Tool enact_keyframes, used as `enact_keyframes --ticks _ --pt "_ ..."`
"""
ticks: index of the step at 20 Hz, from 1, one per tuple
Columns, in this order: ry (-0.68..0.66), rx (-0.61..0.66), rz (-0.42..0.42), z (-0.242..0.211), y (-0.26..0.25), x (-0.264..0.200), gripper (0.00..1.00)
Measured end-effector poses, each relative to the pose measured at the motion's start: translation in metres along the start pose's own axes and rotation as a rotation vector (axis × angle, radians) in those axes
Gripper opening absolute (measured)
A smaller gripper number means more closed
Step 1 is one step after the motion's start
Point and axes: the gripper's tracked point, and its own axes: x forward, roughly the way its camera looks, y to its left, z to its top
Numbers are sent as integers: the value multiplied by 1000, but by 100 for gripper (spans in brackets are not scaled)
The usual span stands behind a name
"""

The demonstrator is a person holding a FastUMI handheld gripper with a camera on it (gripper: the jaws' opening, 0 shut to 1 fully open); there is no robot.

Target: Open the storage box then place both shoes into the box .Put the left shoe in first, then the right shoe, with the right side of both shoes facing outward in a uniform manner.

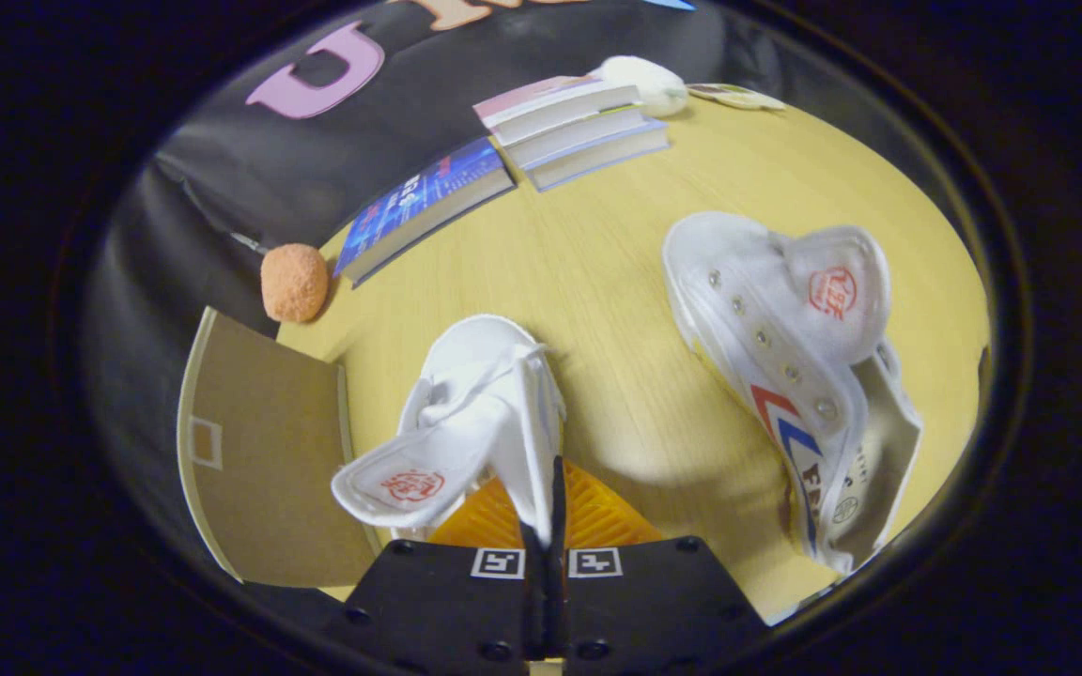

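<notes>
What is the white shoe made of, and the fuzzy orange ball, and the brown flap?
The white shoe pinched in the gripper looks like soft matte canvas, since its tongue flops. The orange ball seems spongy or fuzzy, with a rough surface. The brown flap looks like plain dull cardboard.

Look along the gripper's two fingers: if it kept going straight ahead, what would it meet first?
The gripper is shut on the white shoe, which leads. Beyond it the wooden table looks bare, so probably the blue book, though depth is unclear.

My fingers (548, 526) pinch the white shoe (480, 413) by its side wall. The other shoe (790, 366) lies well apart from it on the table (597, 272).
</notes>
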Motion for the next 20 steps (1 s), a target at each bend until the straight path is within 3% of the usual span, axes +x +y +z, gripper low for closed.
enact_keyframes --ticks 5,13,20 --pt "100 125 114 -23 11 -28 3" --pt "60 225 319 -6 71 -110 3" --pt "19 128 460 17 162 -181 3"
